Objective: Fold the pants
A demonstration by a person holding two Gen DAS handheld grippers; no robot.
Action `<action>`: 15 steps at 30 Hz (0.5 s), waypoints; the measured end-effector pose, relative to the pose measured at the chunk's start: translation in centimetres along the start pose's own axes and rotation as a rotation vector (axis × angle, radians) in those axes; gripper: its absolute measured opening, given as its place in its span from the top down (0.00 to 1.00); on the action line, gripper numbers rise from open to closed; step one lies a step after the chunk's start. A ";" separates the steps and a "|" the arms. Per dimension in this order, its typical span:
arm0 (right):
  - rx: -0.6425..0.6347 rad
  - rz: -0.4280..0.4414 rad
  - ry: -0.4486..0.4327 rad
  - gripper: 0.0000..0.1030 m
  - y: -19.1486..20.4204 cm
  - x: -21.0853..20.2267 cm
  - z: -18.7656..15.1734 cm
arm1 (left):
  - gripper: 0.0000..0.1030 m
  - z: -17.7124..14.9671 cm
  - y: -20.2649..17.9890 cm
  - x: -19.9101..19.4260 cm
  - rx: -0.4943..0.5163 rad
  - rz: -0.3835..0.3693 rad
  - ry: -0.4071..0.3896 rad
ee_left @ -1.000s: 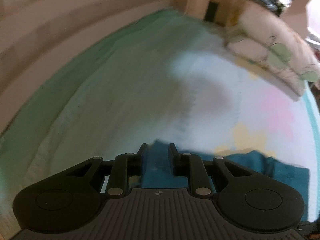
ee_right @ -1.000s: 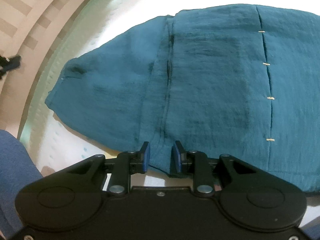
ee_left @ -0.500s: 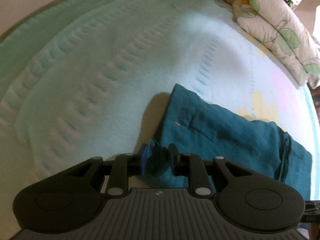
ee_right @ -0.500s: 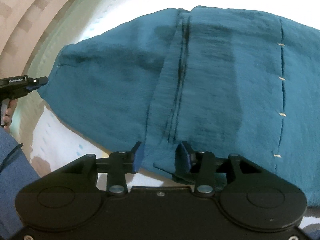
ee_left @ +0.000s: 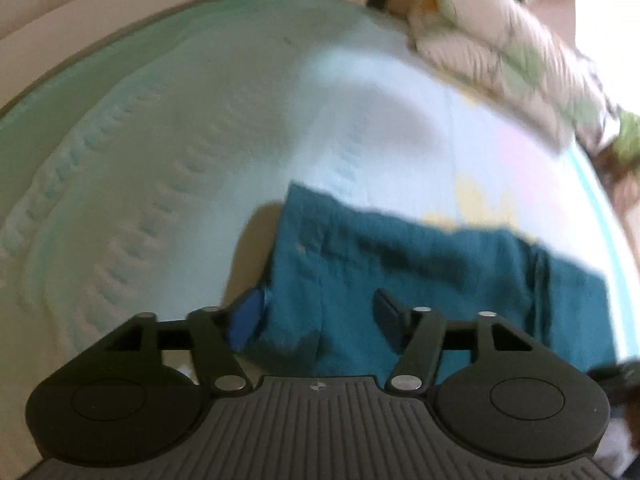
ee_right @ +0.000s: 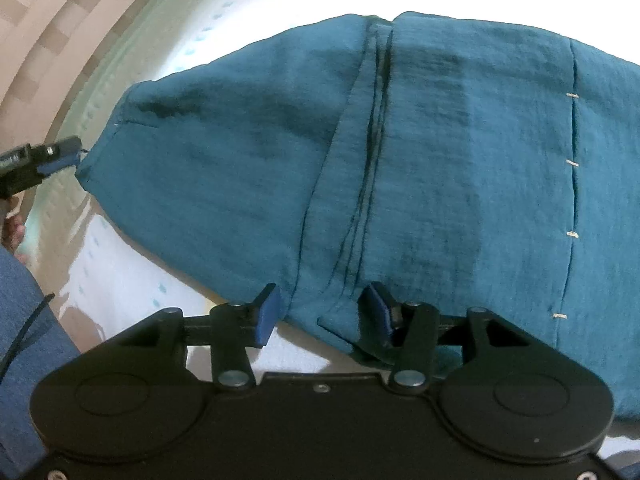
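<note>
The teal pants lie folded flat on the pale bed sheet. In the left wrist view the pants stretch from my left gripper to the right. My left gripper is open, its jaws wide apart over the near corner of the cloth. My right gripper is open, its jaws either side of the near edge by the stacked fold seams. The left gripper also shows in the right wrist view, at the pants' left corner.
A floral folded quilt lies at the back right of the bed. The bed's edge and striped floor are at the left. My blue-clad leg is at the lower left.
Both grippers have opened and let go of the pants. The cloth now lies flat on the sheet. The left view has become blurred from motion.
</note>
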State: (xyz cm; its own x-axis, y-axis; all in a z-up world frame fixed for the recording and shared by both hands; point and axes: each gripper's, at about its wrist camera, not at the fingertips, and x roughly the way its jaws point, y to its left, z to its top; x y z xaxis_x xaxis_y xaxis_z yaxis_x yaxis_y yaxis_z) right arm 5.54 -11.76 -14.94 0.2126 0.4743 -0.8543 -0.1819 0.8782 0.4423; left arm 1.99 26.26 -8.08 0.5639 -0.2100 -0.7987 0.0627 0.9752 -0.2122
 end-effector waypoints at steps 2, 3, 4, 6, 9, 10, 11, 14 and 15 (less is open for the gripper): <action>-0.003 -0.001 0.001 0.45 -0.1 -0.2 0.0 | 0.38 -0.3 -0.1 1.1 0.003 0.033 0.025; -0.005 -0.002 0.002 0.45 -0.1 -0.2 0.0 | 0.38 -0.4 -0.1 1.5 0.001 0.046 0.029; -0.006 -0.003 0.002 0.45 -0.1 -0.2 0.0 | 0.37 -0.6 0.0 1.8 -0.002 0.054 0.026; -0.008 -0.005 0.003 0.45 -0.1 -0.2 0.1 | 0.36 -0.7 0.4 2.4 -0.017 0.055 0.033; -0.011 -0.008 0.007 0.45 0.1 -0.2 0.2 | 0.36 -1.2 1.3 3.6 -0.041 0.071 0.072; -0.012 -0.008 0.008 0.45 0.1 -0.2 0.2 | 0.34 -1.5 1.5 3.8 -0.039 0.073 0.071; -0.010 -0.007 0.007 0.45 0.1 -0.2 0.3 | 0.31 -1.6 1.6 3.9 -0.043 0.068 0.068; -0.010 -0.003 0.006 0.44 0.0 -0.2 0.2 | 0.17 -1.7 2.0 4.1 -0.081 0.032 0.061; -0.010 0.000 0.006 0.43 0.0 -0.2 0.2 | 0.16 -1.6 1.9 4.3 -0.090 0.026 0.061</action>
State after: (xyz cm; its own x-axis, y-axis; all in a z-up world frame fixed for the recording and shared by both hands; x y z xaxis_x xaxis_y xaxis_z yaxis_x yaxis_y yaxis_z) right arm 5.71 -11.84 -14.71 0.2064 0.4743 -0.8558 -0.1916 0.8773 0.4400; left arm 3.24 27.14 -12.81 0.5131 -0.1911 -0.8368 -0.0274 0.9708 -0.2385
